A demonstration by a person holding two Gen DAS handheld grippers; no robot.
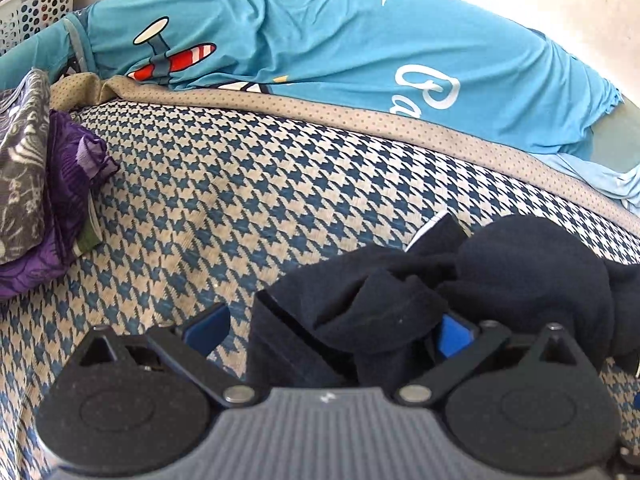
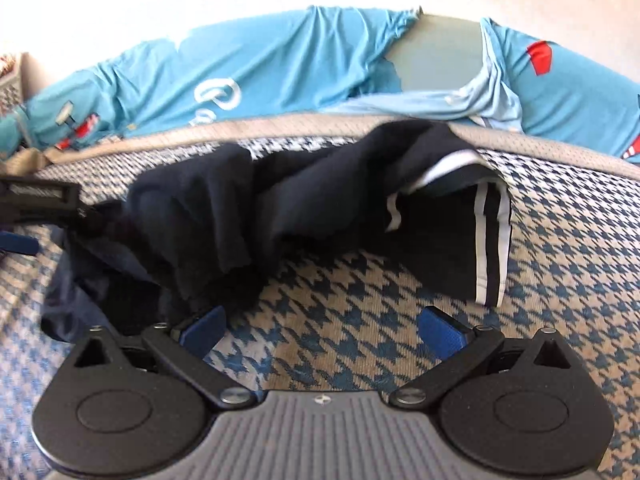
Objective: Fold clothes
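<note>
Navy striped garment (image 2: 304, 216) lies bunched on a houndstooth mattress (image 2: 360, 340), draped over the spread left gripper (image 1: 336, 328); right gripper (image 2: 322, 330) gapes, holding nothing.

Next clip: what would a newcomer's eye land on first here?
The crumpled dark navy garment with white side stripes lies mid-frame on the houndstooth mat, bunched across the open left gripper. Behind runs a bright blue printed sheet. The right gripper hovers open over bare mat.

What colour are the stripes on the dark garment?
White stripes on the dark navy garment, clearest in the right wrist view.
</note>
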